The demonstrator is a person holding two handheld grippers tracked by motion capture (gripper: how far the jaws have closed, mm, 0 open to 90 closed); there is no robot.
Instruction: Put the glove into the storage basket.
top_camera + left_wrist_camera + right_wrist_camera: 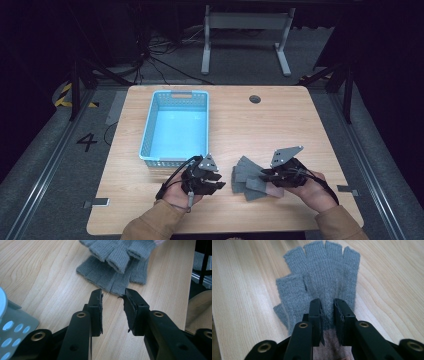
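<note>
1. I see two grey fingerless gloves point(250, 179) stacked on the wooden table point(280, 120), well in front of and to the right of the blue basket point(176, 125); the upper glove point(322, 282) lies partly over the lower glove point(110, 277).
2. My right gripper point(327, 312) sits farthest from the basket; its jaws pinch a ridge of the upper glove near the pinkish cuff, fabric bunched between the pads.
3. My left gripper point(113, 311) hangs just in front of the basket's near corner; its jaws stand apart with bare table between them, their tips just short of the lower glove's finger ends.
</note>
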